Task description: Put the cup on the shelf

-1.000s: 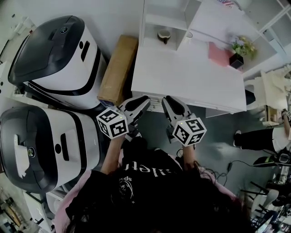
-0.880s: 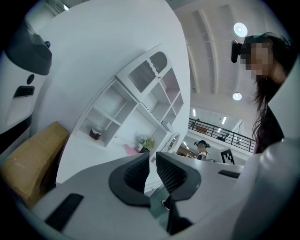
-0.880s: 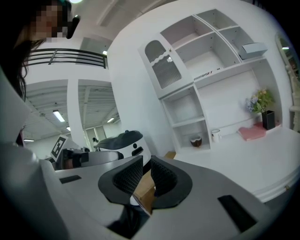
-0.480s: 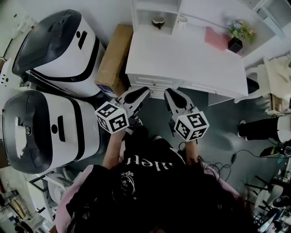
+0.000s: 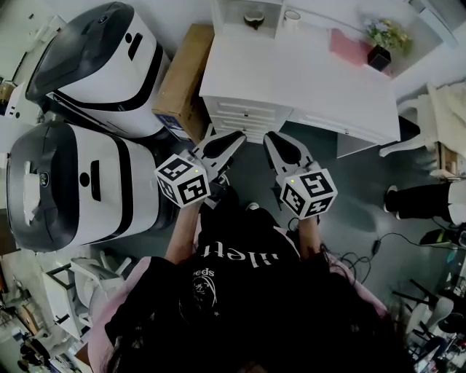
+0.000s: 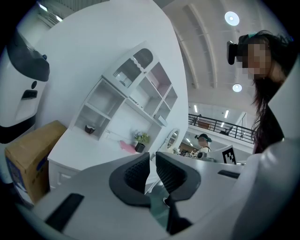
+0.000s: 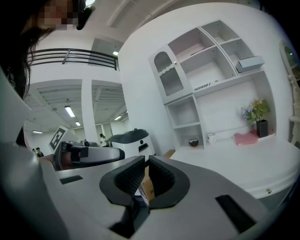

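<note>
Just one cup [image 5: 292, 16]; left gripper [image 5: 237, 137] and right gripper [image 5: 271, 138] both closed.

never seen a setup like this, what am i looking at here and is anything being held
No robot here: a person holds a two-jaw tool in each hand, the left gripper and the right gripper. The marker cubes are part of them. The top-down picture comes from a camera on the person's head. The other two come from cameras riding on the grippers, looking along their jaws. Both pairs of jaws are closed and hold nothing. Ahead stands a white desk with a shelf unit. On the desk sit a white cup, a dark bowl, a pink item and a potted plant.
</note>
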### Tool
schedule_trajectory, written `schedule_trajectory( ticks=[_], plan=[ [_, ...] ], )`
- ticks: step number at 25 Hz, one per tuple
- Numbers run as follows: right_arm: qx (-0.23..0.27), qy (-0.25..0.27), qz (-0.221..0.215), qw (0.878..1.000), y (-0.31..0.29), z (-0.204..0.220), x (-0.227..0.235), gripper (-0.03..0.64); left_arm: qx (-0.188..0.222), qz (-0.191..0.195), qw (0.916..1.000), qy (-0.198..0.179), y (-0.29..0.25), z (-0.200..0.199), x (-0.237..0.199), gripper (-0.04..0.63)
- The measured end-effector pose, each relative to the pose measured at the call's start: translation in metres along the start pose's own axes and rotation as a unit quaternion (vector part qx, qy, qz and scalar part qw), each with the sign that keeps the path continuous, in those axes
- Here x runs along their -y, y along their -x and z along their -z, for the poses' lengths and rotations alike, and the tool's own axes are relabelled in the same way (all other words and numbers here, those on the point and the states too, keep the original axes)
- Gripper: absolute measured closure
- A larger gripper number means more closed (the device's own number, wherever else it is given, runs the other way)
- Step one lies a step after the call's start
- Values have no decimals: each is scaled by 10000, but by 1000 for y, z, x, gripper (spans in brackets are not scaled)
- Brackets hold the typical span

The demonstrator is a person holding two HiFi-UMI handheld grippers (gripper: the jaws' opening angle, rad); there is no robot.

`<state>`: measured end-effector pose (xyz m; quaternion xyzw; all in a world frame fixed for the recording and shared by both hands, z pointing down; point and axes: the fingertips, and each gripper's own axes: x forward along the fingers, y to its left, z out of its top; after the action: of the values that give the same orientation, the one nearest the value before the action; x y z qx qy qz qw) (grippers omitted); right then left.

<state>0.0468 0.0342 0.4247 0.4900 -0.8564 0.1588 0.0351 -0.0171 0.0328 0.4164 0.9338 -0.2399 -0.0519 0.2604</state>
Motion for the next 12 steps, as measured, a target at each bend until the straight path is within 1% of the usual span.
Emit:
schedule_trajectory(
  ticks=[5,12],
  plan=[
    [-12,47,-48,10000,8,4,-8,557,-10,-33,10000,-40,6,5,9,545],
    [18,73,-44,10000,13,4,-6,557,-31,-30,9999,-93,3,6,15,545]
  ],
)
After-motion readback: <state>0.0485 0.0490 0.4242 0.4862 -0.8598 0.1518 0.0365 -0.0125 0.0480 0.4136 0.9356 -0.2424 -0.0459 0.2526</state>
